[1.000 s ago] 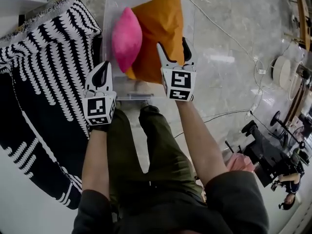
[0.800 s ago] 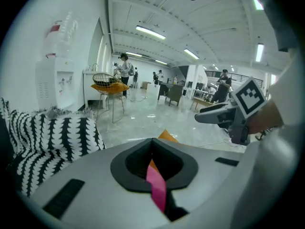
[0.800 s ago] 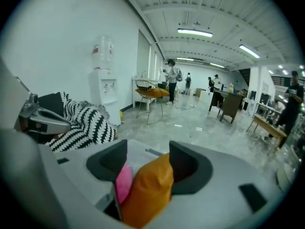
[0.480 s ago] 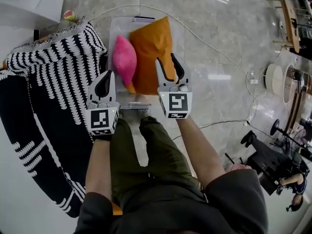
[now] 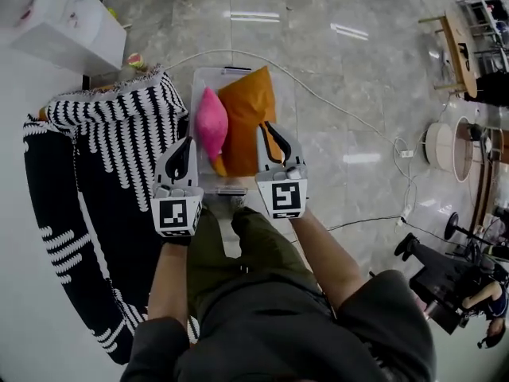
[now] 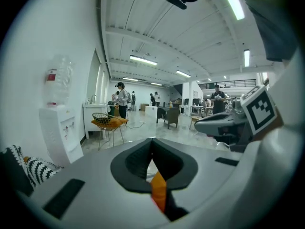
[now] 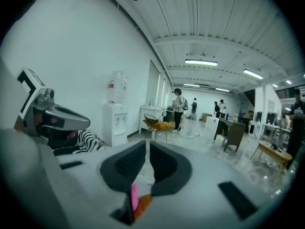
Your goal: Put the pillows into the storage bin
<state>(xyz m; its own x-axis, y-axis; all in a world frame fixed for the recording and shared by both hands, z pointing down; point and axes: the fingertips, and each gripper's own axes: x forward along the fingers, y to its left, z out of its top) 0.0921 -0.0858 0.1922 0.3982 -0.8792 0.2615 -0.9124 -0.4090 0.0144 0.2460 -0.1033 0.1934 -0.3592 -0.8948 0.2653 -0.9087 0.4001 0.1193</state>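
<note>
**Both grippers shut, clear of the packed bin**

Forearms stretched forward side by side, left gripper point(image 5: 186, 142) and right gripper point(image 5: 269, 134) aimed ahead and slightly down. Left jaws pressed together, pinching nothing. Right jaws just now closing down to a thin slit, nothing between them.

In the clear storage bin point(image 5: 208, 75): pink pillow point(image 5: 211, 126) standing on edge at the left, leaning against the larger orange pillow point(image 5: 248, 106), whose top corner pokes above the rim. Both pillows below and ahead of the fingertips, untouched. In the head view, pink one between the two grippers, orange one partly behind the right jaws. Black-and-white patterned blanket point(image 5: 111, 134) just beside the bin, on its left.
</note>
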